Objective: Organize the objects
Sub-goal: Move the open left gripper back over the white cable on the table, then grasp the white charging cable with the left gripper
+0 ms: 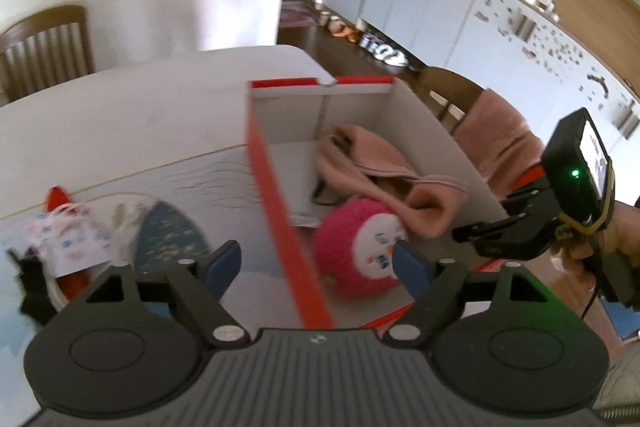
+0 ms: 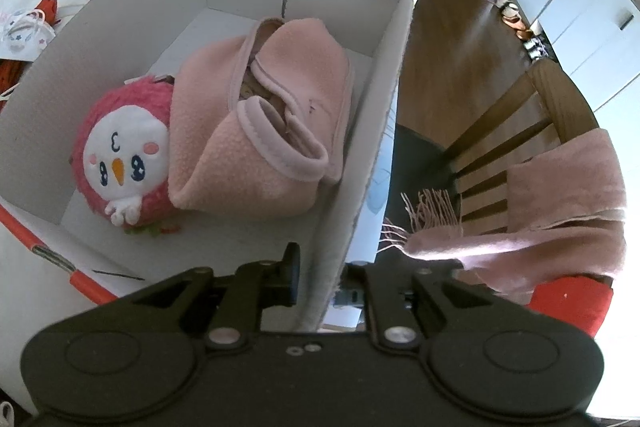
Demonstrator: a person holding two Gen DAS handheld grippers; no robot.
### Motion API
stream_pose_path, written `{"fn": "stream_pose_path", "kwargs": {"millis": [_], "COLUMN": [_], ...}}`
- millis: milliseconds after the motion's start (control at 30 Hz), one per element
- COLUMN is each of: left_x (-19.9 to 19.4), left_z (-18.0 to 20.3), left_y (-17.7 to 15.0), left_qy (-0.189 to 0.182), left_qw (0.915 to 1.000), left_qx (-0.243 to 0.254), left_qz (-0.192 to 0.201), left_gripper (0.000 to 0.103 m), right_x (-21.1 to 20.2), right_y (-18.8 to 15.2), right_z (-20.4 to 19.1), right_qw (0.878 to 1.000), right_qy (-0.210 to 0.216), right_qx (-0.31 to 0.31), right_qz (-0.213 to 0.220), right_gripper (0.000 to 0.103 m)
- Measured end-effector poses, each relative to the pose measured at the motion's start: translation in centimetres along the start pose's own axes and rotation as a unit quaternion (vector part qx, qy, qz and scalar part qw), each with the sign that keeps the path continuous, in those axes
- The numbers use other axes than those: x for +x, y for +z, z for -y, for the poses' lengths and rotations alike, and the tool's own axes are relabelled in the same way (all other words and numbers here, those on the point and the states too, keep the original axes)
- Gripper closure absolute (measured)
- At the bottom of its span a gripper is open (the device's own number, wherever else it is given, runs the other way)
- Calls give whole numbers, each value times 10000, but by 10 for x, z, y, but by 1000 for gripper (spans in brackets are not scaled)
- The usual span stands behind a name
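Observation:
A red-and-white cardboard box point(image 1: 276, 195) stands on the white table point(image 1: 120, 115). Inside it lie a folded pink fleece garment point(image 1: 372, 163) and a round pink plush bird with a white face point(image 1: 360, 251). My left gripper point(image 1: 316, 263) is open and holds nothing, hovering above the box's red left wall with the plush under its right finger. My right gripper point(image 2: 322, 279) is shut on the box's right wall point(image 2: 360, 187), one finger inside and one outside. The right wrist view looks straight down on the fleece point(image 2: 272, 115) and the plush point(image 2: 124, 147). The right gripper point(image 1: 464, 235) also shows in the left wrist view.
Left of the box lie a patterned face mask point(image 1: 68, 239), a red item point(image 1: 60, 199) and something black point(image 1: 32, 279). A wooden chair point(image 2: 520, 119) right of the table carries a pink fringed scarf point(image 2: 560, 219). Another chair point(image 1: 44, 43) stands behind the table.

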State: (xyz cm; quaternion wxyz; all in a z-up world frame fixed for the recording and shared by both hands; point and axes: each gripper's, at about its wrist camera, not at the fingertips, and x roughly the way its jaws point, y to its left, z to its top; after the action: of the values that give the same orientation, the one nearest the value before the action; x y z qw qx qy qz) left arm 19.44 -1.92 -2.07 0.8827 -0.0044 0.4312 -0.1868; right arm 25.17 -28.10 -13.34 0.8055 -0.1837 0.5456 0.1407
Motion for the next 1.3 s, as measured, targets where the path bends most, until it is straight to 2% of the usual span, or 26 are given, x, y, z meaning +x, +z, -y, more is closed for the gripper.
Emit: {"fn": "stream_pose_path", "kwargs": {"millis": [333, 533, 600, 700, 800, 1033, 1233, 1267, 1300], "left_x": [-48, -61, -63, -63, -57, -28, -1, 3, 7], "left_z": [-94, -157, -179, -204, -218, -200, -191, -192, -192], "left_y": [-23, -34, -37, -42, -48, -51, -63, -65, -67], "left_qy": [705, 1285, 1434, 1619, 1479, 904, 869, 853, 861], "left_qw": [9963, 9893, 9865, 9829, 9840, 9908, 9878, 9871, 9864], "left_qx": [-477, -692, -787, -873, -992, -989, -1251, -1309, -1350], "left_qz": [100, 83, 41, 4, -90, -174, -337, -354, -383], "left_gripper": [15, 13, 7, 5, 5, 5, 6, 11, 22], "right_x": [-9, -12, -11, -11, -8, -6, -5, -5, -4], "right_y": [5, 8, 9, 10, 11, 12, 13, 13, 13], "right_z": [1, -1, -1, 0, 1, 0, -1, -1, -1], "right_qw": [9998, 9994, 9993, 9990, 9986, 9976, 9972, 9972, 9972], "right_qy": [-130, -234, -255, -274, -319, -447, -495, -493, -493], "right_qx": [165, 237, 256, 328, 385, 448, 471, 468, 470], "right_qz": [-41, -89, -118, -160, -196, -270, -298, -298, -299], "right_gripper": [94, 95, 95, 95, 95, 94, 94, 94, 94]}}
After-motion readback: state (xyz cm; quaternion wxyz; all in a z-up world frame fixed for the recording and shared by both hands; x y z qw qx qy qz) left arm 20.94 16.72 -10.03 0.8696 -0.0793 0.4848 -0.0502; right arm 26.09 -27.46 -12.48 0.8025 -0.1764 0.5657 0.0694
